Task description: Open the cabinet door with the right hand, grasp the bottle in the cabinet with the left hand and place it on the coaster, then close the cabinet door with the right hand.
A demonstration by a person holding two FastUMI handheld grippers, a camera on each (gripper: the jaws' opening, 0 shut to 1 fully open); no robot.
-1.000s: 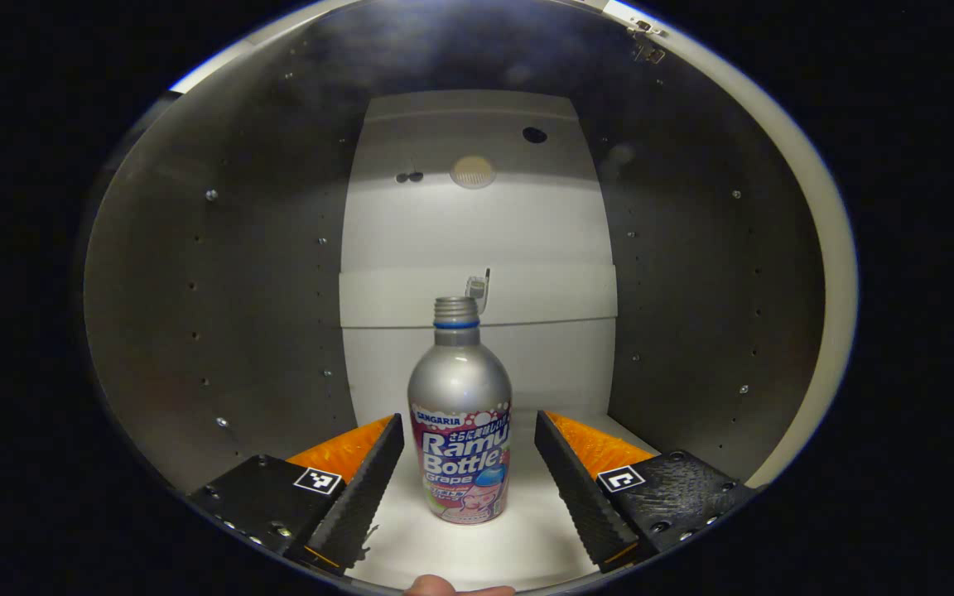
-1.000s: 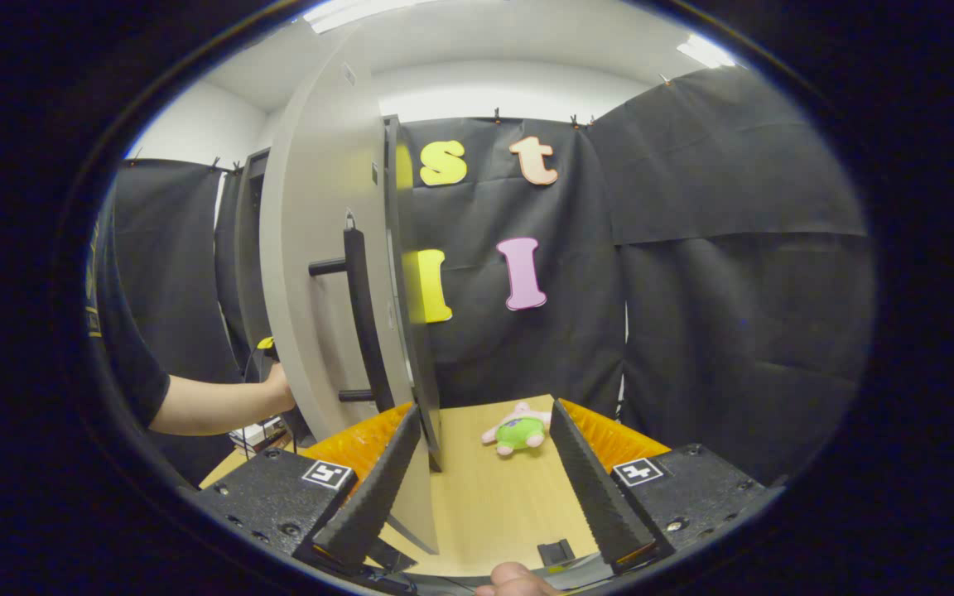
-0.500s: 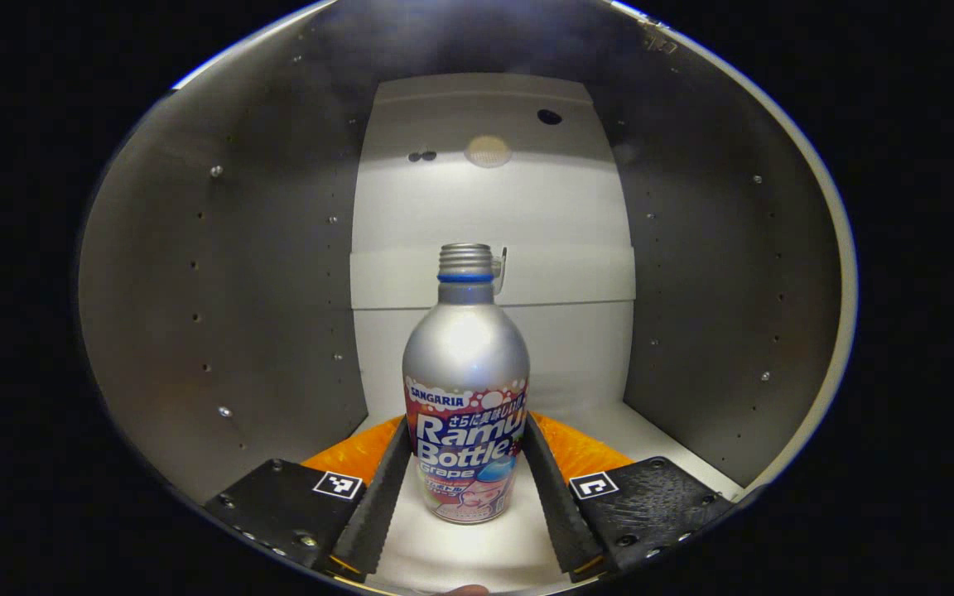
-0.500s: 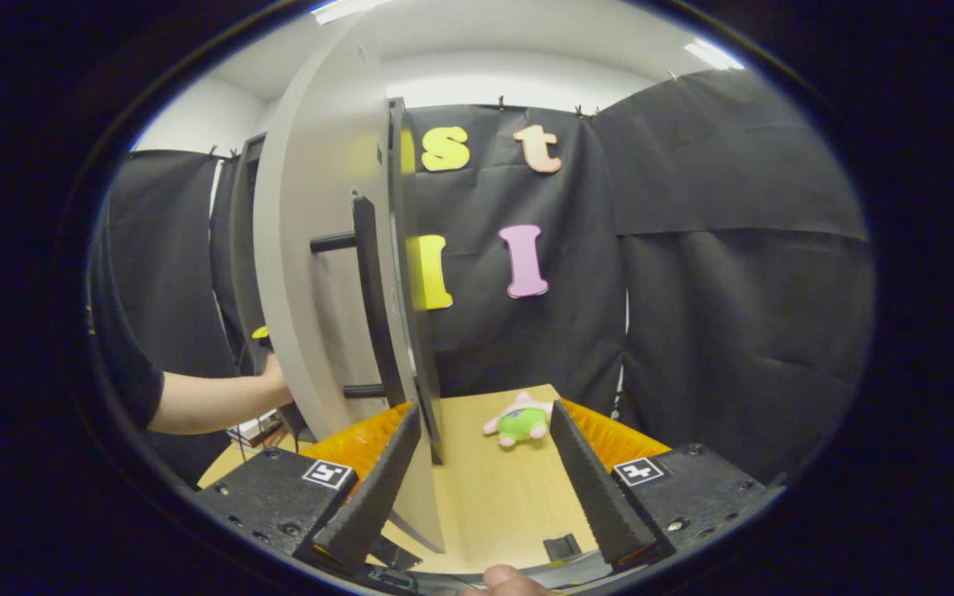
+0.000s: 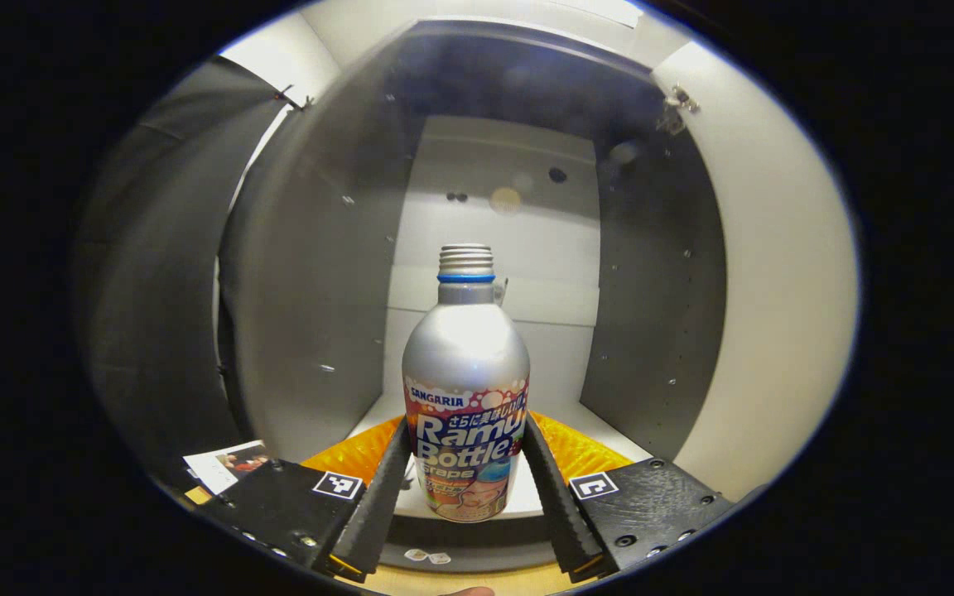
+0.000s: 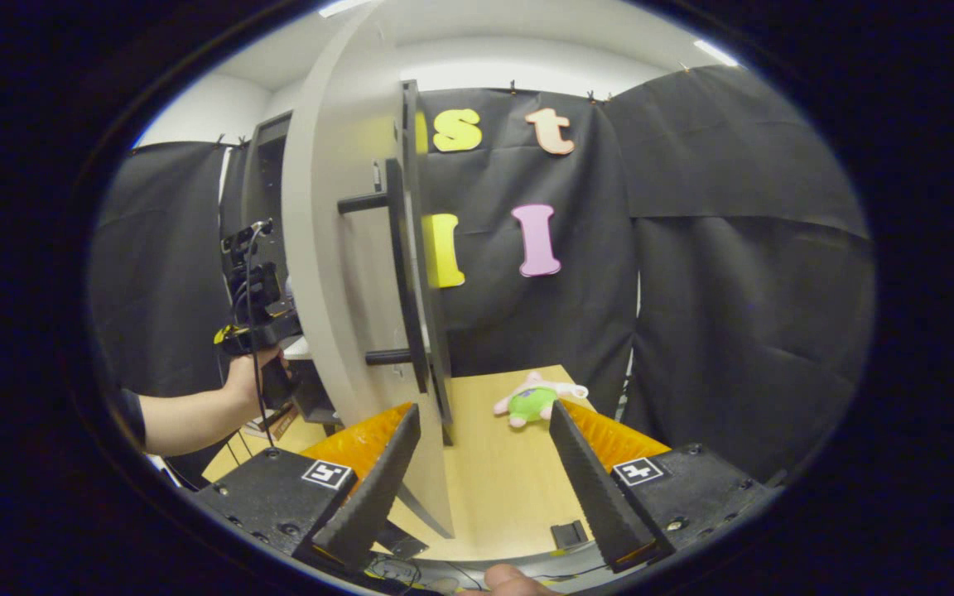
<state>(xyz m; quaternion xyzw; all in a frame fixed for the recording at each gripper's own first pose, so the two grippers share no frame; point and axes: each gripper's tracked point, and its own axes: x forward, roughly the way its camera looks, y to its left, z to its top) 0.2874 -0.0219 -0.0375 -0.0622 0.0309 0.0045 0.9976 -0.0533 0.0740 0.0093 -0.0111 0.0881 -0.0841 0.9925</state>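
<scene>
Left gripper [image 5: 464, 488] jaws pinch the bottle [image 5: 465, 397] low on its labelled body, one finger flat against each side, bottle upright and centred between them. In the left gripper view its base hangs over the front lip of the cabinet [image 5: 320, 273] floor, with a strip of counter [image 5: 460, 583] below the jaws — so it looks just clear of the shelf.

Handling, my read: metal bottle, stiff wall, smooth and round — slip and twist are the risk, not crushing. No cap on the threaded neck, so if there is liquid inside, any tilt spills it; cannot tell the fill level. The hold is below the middle, so the tall shoulder and neck can lever about the jaws. Keep it vertical and move slowly.

Room: cabinet side walls stand well apart from the jaws on both sides, roof well above the neck. The open cabinet door [image 5: 767, 281] lies to the right of the jaws — the nearest edge on the way out. Some flat cards [image 5: 224, 465] lie just left of the left finger.

Right gripper [image 6: 477, 480] jaws are spread, holding nothing. The door's edge sits just inside its left finger, door handle [image 6: 398, 273] above that. A small plush toy [image 6: 531, 401] lies on the counter ahead between the jaws. Coaster not located.
</scene>
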